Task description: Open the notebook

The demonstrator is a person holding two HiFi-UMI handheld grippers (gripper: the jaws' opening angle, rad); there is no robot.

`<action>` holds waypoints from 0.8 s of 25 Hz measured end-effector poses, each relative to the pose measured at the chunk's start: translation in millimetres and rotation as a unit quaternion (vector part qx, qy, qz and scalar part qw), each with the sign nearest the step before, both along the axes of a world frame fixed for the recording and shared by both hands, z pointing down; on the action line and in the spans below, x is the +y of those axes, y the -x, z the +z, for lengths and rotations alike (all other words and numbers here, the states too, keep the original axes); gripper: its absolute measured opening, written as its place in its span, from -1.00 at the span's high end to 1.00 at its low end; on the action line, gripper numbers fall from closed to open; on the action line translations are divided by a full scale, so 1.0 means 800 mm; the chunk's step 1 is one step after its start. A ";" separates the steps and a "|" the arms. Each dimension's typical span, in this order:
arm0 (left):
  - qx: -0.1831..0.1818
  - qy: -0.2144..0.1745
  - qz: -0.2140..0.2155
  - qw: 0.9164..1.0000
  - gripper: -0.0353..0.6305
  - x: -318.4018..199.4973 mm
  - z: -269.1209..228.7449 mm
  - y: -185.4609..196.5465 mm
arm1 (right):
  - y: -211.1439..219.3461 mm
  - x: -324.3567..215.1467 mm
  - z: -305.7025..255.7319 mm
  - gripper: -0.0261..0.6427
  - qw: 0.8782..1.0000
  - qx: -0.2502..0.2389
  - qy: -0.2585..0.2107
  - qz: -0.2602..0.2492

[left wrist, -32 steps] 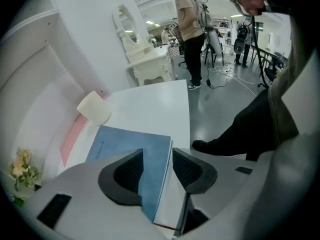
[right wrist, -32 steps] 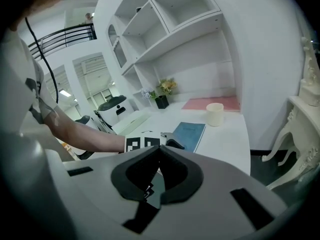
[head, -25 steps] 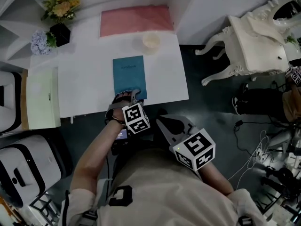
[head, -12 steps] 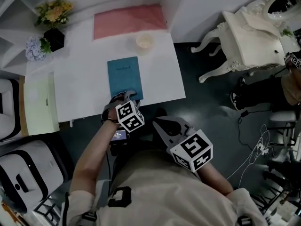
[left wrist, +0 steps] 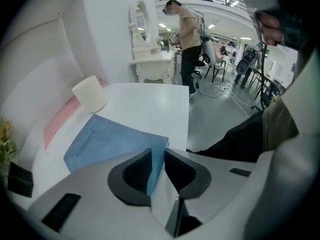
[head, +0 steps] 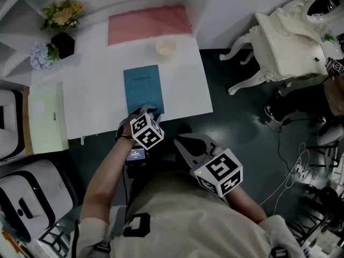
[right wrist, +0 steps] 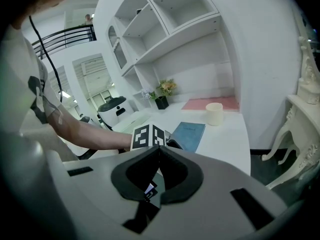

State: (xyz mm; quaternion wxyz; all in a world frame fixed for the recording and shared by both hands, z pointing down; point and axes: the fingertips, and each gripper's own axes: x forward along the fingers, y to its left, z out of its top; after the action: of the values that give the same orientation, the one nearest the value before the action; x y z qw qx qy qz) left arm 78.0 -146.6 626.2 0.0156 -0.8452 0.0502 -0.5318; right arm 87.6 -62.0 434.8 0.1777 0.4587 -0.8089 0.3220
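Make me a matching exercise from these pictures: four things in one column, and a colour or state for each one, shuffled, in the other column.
Things:
1. notebook
2. cup
3. mat
4. right gripper

Descriptions:
A. pink
B. jaws together
C. blue
D. cream

Pairs: 1-C, 2-D, 3-A, 4-B

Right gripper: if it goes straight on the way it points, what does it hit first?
Likely the left gripper, right ahead, its jaws having just been closing with the notebook's corner between them; depth unclear.
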 end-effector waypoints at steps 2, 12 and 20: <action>0.004 0.011 -0.015 1.000 0.69 0.001 -0.001 0.001 | 0.001 0.001 0.000 0.86 1.000 -0.001 0.000 0.000; 0.040 0.047 -0.068 0.996 0.82 0.001 -0.005 0.005 | -0.002 0.007 -0.002 0.86 1.000 0.000 -0.007 0.009; 0.079 0.083 -0.119 0.986 0.85 -0.002 -0.009 0.007 | -0.004 0.009 -0.005 0.86 1.000 0.000 -0.011 0.019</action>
State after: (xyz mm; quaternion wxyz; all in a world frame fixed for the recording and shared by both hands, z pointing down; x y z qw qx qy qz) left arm 72.4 -148.3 619.2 -0.1222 -0.8711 0.1067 -0.4636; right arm 91.1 -54.6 431.0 0.1662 0.4761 -0.8035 0.3164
